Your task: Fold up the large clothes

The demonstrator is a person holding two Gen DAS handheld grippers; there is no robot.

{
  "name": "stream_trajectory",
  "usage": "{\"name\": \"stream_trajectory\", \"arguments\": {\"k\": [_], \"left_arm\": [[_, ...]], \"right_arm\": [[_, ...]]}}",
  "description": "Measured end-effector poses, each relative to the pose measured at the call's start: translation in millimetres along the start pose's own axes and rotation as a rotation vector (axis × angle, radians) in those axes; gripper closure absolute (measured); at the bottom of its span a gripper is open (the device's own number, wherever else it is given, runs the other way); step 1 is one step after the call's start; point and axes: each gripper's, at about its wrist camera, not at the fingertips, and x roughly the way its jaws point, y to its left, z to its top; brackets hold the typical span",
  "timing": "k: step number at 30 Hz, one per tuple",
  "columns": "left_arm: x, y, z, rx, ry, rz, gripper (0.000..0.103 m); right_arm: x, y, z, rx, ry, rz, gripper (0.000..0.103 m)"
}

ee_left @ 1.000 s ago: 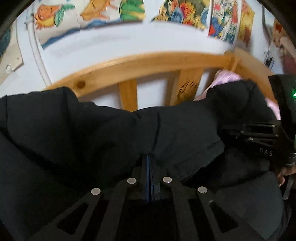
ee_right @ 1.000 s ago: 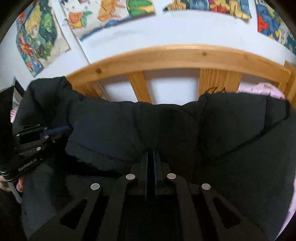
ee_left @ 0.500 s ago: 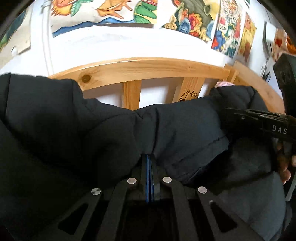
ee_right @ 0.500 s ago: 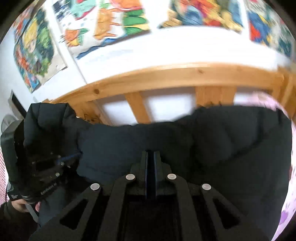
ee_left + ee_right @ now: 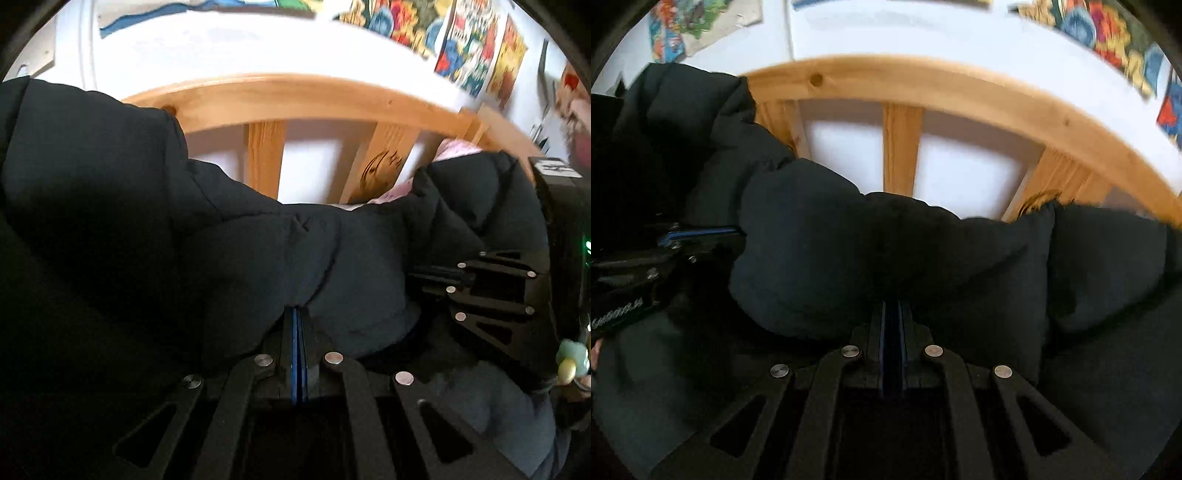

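A large black padded jacket [image 5: 155, 236] [image 5: 923, 266] fills the lower part of both views, bunched into thick folds. My left gripper [image 5: 298, 314] is shut on a fold of the jacket, its tips buried in the cloth. My right gripper [image 5: 892, 308] is likewise shut on a fold of it. The right gripper [image 5: 436, 280] also appears at the right edge of the left wrist view, and the left gripper [image 5: 713, 236] at the left edge of the right wrist view, both clamped on the same jacket.
A wooden bed rail [image 5: 295, 99] [image 5: 960, 96] with upright slats runs behind the jacket, against a white wall with colourful posters [image 5: 480, 48]. Pink bedding [image 5: 458, 149] peeks out beside the rail. A hand [image 5: 572, 369] holds the right gripper.
Both grippers have sunk a little with the jacket and rolled, so the bed rail now tilts. The right gripper shifted sideways. Both stay shut on the cloth.
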Motion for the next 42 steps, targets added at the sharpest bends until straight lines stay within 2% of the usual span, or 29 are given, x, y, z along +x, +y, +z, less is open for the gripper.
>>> {"name": "stream_trajectory", "arguments": {"k": [2, 5, 8, 10, 11, 14, 15, 19, 20, 21, 22, 23, 24, 25, 27, 29, 33, 37, 42], "left_arm": [[-6.9, -2.2, -2.0, 0.003, -0.025, 0.005, 0.099], [-26.1, -4.2, -3.1, -0.001, -0.090, -0.011, 0.099], [-47.7, -11.8, -2.2, -0.003, -0.127, 0.038, 0.099], [-62.1, -19.8, -3.8, 0.019, -0.154, 0.083, 0.099], [-68.7, -23.7, -4.7, 0.027, -0.166, 0.106, 0.099], [-88.5, -25.1, -5.7, -0.003, -0.196, 0.109, 0.097], [-94.3, -23.0, -6.1, -0.023, -0.201, 0.097, 0.094], [-114.2, -13.7, -10.6, -0.089, -0.229, 0.055, 0.078], [-117.9, -12.8, -11.3, -0.101, -0.236, 0.055, 0.070], [-124.2, -12.2, -12.9, -0.118, -0.248, 0.068, 0.052], [-131.7, -11.3, -16.5, -0.133, -0.266, 0.081, 0.039], [-137.1, -11.7, -18.6, -0.145, -0.287, 0.090, 0.020], [-146.8, -10.7, -23.8, -0.162, -0.328, 0.098, 0.016], [-157.4, -10.5, -27.9, -0.175, -0.372, 0.100, 0.015], [-170.8, -12.7, -33.8, -0.183, -0.399, 0.108, 0.009], [-181.5, -14.3, -38.5, -0.193, -0.413, 0.133, 0.007], [-207.2, -21.4, -52.1, -0.190, -0.423, 0.162, 0.000], [-240.0, -28.7, -72.2, -0.191, -0.475, 0.172, 0.000], [-280.0, -51.7, -99.8, -0.108, -0.495, 0.227, 0.000]], "right_arm": [[0.0, 4.4, -3.4, -0.003, -0.010, -0.015, 0.099], [-25.2, 1.3, -9.3, 0.019, -0.100, 0.009, 0.098], [-53.0, -10.1, -12.1, 0.079, -0.164, 0.039, 0.096], [-67.7, -13.9, -15.4, 0.110, -0.180, 0.002, 0.087], [-73.6, -14.1, -16.0, 0.120, -0.187, -0.007, 0.078], [-96.2, -9.1, -20.7, 0.110, -0.221, -0.035, 0.057], [-101.8, -7.1, -23.3, 0.104, -0.235, -0.051, 0.050], [-128.7, -7.8, -36.1, 0.102, -0.291, -0.077, 0.043], [-130.2, -9.1, -33.1, 0.105, -0.295, -0.075, 0.039], [-135.9, -10.8, -33.9, 0.115, -0.300, -0.069, 0.032], [-138.3, -10.4, -33.3, 0.124, -0.304, -0.063, 0.029], [-143.4, -12.5, -35.3, 0.137, -0.310, -0.055, 0.026], [-146.6, -15.0, -35.8, 0.148, -0.315, -0.050, 0.024], [-148.4, -15.1, -37.0, 0.154, -0.317, -0.047, 0.023], [-158.5, -17.3, -41.8, 0.168, -0.332, -0.046, 0.012], [-168.2, -16.9, -45.3, 0.177, -0.354, -0.054, 0.005], [-191.8, -14.7, -54.7, 0.186, -0.398, -0.032, 0.002], [-217.4, -6.7, -65.5, 0.170, -0.427, -0.020, 0.002], [-255.1, 11.5, -85.0, 0.110, -0.457, -0.014, 0.002]]}}
